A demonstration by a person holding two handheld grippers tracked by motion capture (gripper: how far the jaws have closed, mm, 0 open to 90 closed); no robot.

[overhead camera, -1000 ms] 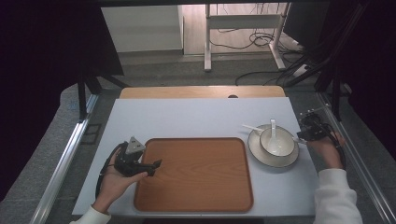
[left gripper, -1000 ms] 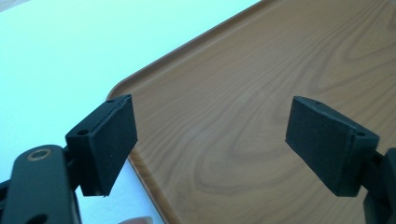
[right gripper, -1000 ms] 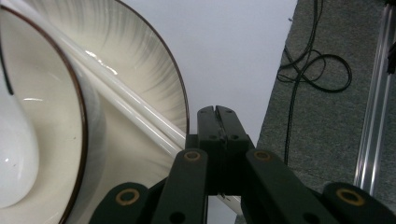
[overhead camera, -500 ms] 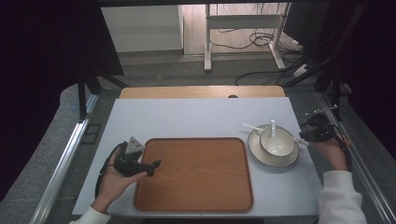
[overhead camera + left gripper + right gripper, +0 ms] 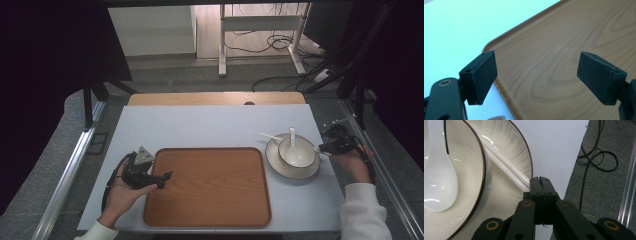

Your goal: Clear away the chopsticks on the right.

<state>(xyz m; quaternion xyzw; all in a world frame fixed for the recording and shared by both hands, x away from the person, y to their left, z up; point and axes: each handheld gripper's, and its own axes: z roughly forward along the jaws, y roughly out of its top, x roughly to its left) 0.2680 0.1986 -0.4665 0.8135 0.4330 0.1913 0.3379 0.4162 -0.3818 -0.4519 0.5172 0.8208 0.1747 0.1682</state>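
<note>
A wooden tray [image 5: 210,200] lies at the table's front centre. My left gripper [image 5: 167,176] rests over its left edge, open, with bare tray wood [image 5: 564,37] between the jaws [image 5: 536,75]. To the tray's right a white plate [image 5: 272,160] carries a bowl [image 5: 300,157] with a white spoon [image 5: 292,140] in it, and white chopsticks [image 5: 267,136] lie across the plate. My right gripper [image 5: 320,148] sits at the plate's right rim, shut. In the right gripper view the chopsticks [image 5: 504,166] run up to my closed jaw tips [image 5: 540,180]; whether they are pinched I cannot tell. The spoon [image 5: 439,175] rests in the bowl [image 5: 471,170].
The pale table top [image 5: 210,125] stretches behind the tray to a wooden strip [image 5: 215,98] at the far edge. Metal rails [image 5: 70,170] run along both sides. Cables [image 5: 596,157] lie on the grey floor to the right.
</note>
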